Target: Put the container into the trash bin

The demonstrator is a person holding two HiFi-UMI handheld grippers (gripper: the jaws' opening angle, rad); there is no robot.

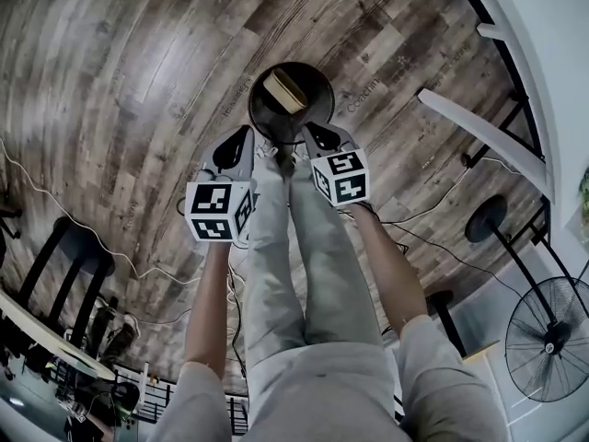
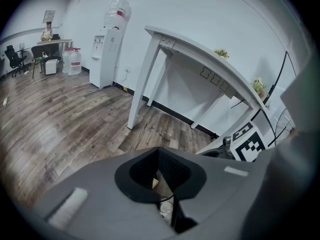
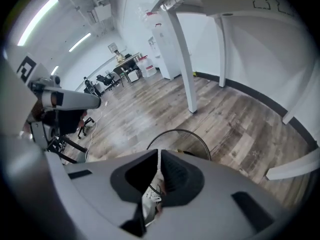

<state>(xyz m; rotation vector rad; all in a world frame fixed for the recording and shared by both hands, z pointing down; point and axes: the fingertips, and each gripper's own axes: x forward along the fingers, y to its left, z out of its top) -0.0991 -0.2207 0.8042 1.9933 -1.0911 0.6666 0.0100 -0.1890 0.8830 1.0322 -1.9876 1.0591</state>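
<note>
The container (image 1: 285, 90) lies inside the trash bin (image 1: 319, 79), at the top middle of the head view, so the job looks done. The left gripper (image 1: 236, 145) and the right gripper (image 1: 322, 139) hang just under the bin's round rim in the picture. Both have their jaws together and hold nothing. The wood floor (image 1: 138, 81) on the left has lots of room. A white desk (image 1: 543, 35) fills the upper right.
</note>
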